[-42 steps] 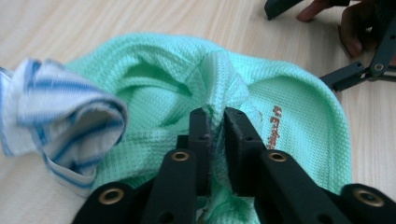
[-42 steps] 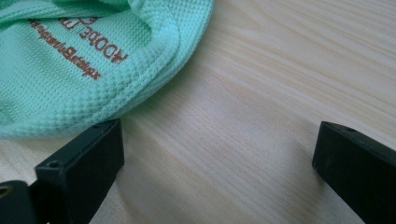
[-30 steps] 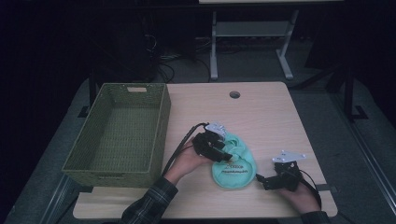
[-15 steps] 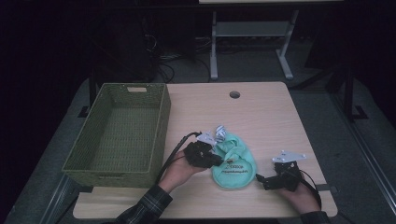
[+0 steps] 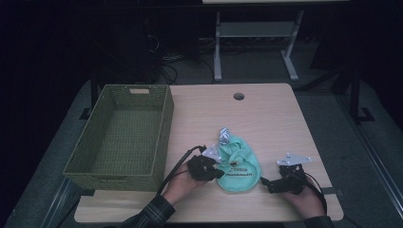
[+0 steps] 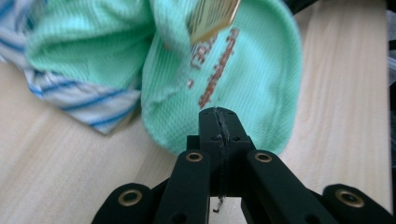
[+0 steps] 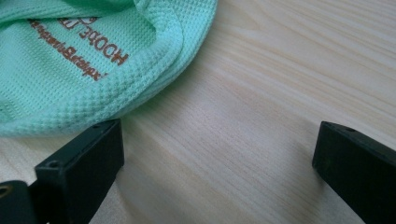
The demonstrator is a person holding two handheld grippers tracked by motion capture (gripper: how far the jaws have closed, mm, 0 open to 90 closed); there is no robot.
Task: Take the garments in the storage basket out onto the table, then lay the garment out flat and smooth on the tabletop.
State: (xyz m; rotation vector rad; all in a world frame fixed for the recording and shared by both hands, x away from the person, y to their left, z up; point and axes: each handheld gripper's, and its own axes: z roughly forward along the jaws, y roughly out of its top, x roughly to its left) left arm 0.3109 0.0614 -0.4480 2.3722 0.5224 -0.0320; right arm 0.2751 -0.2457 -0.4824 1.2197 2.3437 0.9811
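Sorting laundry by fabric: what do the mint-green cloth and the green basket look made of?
Mint-green cloth: likely matte waffle-knit textile; its dimpled grid weave and soft folds show. Green basket: seemingly woven wicker or paper cord, judging by its ribbed walls; which one is unclear.

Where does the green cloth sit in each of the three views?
High view: green cloth lies at the table's near middle, between the left gripper and right gripper.
Left gripper view: it fills the upper middle, its near edge at the shut jaws.
Right gripper view: upper left, beside the left jaw.
Shared landmark: the brown lettering printed on the cloth.
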